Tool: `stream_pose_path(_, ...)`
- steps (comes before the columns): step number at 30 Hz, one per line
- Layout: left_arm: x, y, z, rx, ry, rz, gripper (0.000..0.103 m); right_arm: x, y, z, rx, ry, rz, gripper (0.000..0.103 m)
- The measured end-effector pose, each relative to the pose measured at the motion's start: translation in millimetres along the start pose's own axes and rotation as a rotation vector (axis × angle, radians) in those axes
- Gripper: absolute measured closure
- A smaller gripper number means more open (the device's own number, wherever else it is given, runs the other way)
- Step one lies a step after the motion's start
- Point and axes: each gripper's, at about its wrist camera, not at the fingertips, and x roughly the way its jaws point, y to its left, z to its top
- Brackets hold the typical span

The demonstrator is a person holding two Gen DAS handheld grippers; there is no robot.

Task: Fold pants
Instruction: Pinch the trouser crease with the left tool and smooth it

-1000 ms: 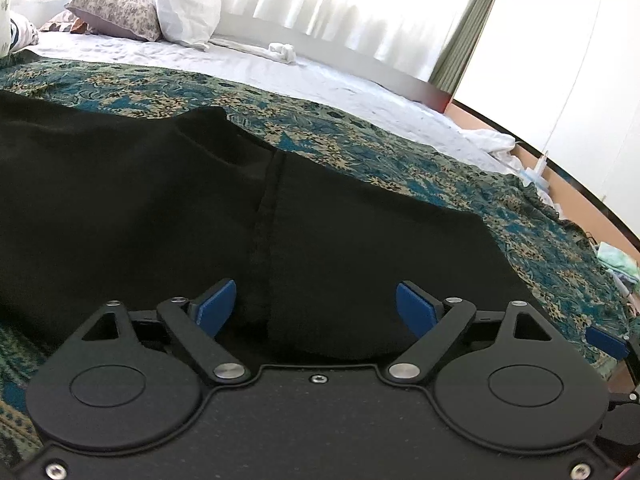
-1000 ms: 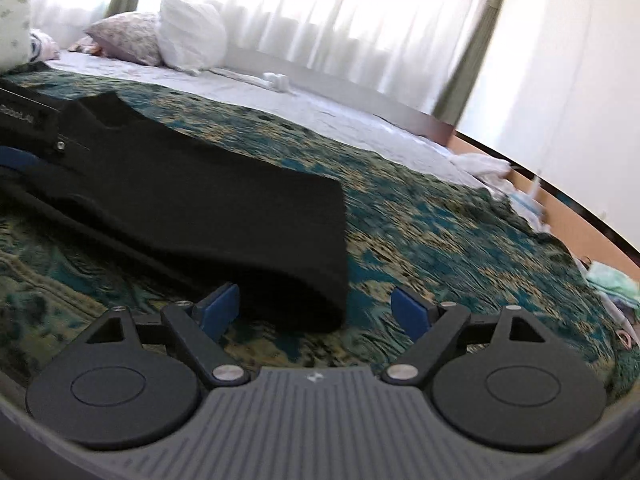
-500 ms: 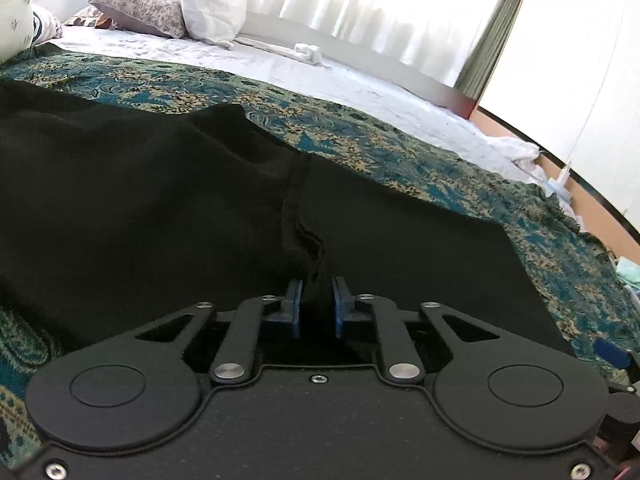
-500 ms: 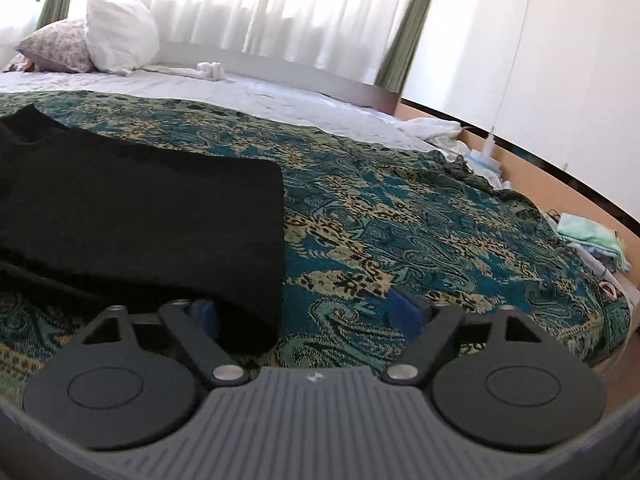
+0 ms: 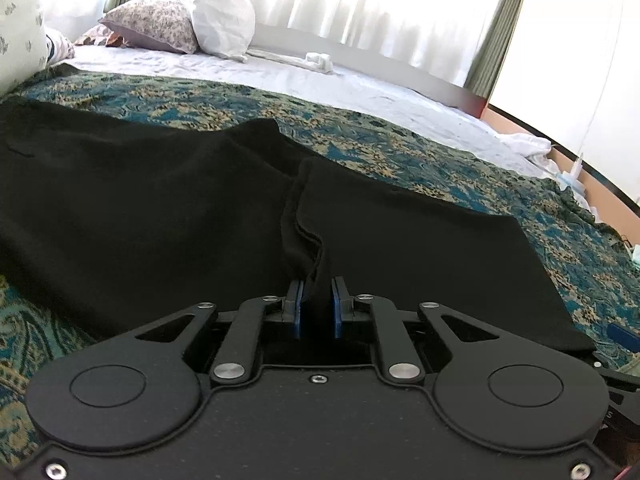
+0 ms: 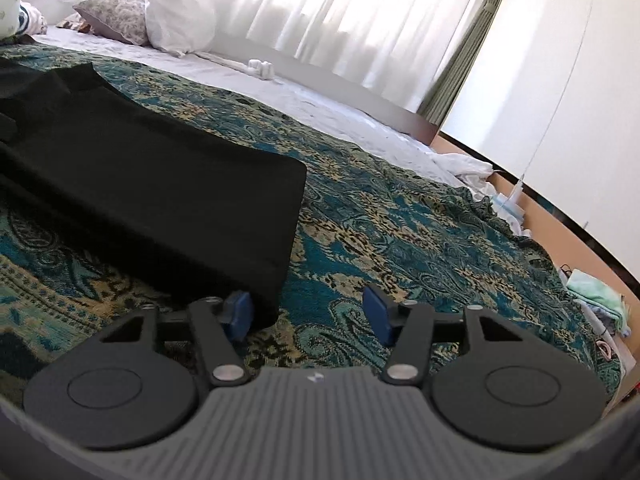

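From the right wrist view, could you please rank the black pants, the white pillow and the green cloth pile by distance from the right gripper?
1. Black pants: left, their hem corner beside the right gripper's left finger.
2. Green cloth pile: far right, beyond the patterned bedspread's edge.
3. White pillow: upper left, by the curtains.

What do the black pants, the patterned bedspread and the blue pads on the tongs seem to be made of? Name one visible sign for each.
Black pants: soft matte cloth, perhaps knit or cotton; it bunches into a ridge at the left tongs.
Patterned bedspread: woven textile, probably; the teal and gold pattern looks textured.
Blue pads on the right tongs: smooth, dull, likely rubber or plastic.
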Motion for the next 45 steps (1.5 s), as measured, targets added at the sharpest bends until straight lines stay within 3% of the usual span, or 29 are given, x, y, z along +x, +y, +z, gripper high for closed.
stream_pose_path(16,2.2,10.9,-4.8,0.070,-0.011,0.020,0.088,1.5,3.6,1.3,-0.043,0.005,0.037,0.033)
stream_pose_path(22,2.0,13.0,-1.8,0.046,0.001,0.013,0.086,-15.1,-13.0,7.4,0.044,0.004,0.167,0.029)
stream_pose_path(27,2.7,15.3,-0.8,0.053,0.002,0.010,0.084,-37.8,-12.8,17.1,0.104,-0.052,0.312,0.021)
stream_pose_path(33,1.6,17.5,0.9,0.051,0.012,-0.001,0.078,-37.8,7.1,36.2,0.132,-0.090,0.357,0.021)
stream_pose_path(35,-0.4,18.8,1.2,0.051,0.015,0.002,0.070,-35.0,16.7,42.6,0.147,-0.096,0.375,0.021)
stream_pose_path(39,-6.4,21.2,-0.6,0.081,0.016,0.023,0.064,-24.7,37.9,58.4,0.193,-0.107,0.405,0.021)
stream_pose_path(42,-14.3,26.0,-2.6,0.084,0.019,0.020,0.056,-14.3,60.1,70.2,0.209,-0.102,0.439,0.028)
stream_pose_path(45,-24.0,35.2,-3.6,0.063,0.026,0.010,0.054,-5.7,88.7,83.0,0.202,-0.083,0.500,0.047)
